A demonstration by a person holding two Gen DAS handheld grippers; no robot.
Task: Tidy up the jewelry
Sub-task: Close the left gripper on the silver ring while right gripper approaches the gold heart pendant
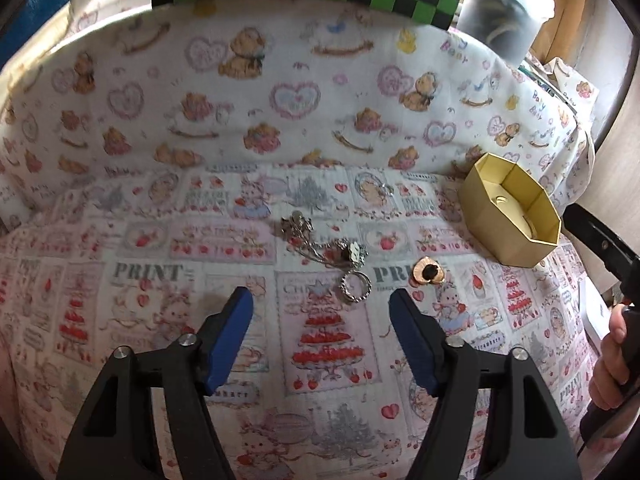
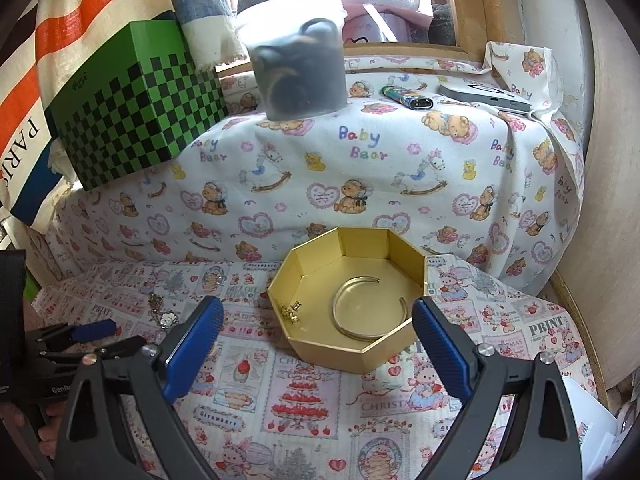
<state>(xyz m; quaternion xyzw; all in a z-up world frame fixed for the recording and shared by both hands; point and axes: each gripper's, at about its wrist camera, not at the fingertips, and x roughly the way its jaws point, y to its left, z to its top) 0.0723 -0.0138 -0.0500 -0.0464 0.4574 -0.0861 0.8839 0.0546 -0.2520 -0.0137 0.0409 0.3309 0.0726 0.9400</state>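
- Strawberry-print cloth [image 1: 120,248] covered the counter, jewelry loose on it.
- Left gripper [image 1: 320,308] jaws open, empty, above silver ring [image 1: 355,286].
- Right gripper [image 2: 316,320] jaws wide open, empty, before gold octagonal box [image 2: 384,356] holding a bangle [image 2: 372,308].

A strawberry-print cloth [image 2: 304,396] covers the work surface, and behind it a bear-print cloth [image 2: 360,168] drapes up over a raised ledge. On the ledge stand a green-and-black checkered box [image 2: 136,108] at the left and a frosted tub [image 2: 298,60] with dark contents beside it, then a lighter [image 2: 408,98] lying flat and a flat grey device [image 2: 486,98] further right. A striped bag [image 2: 28,80] hangs at far left.
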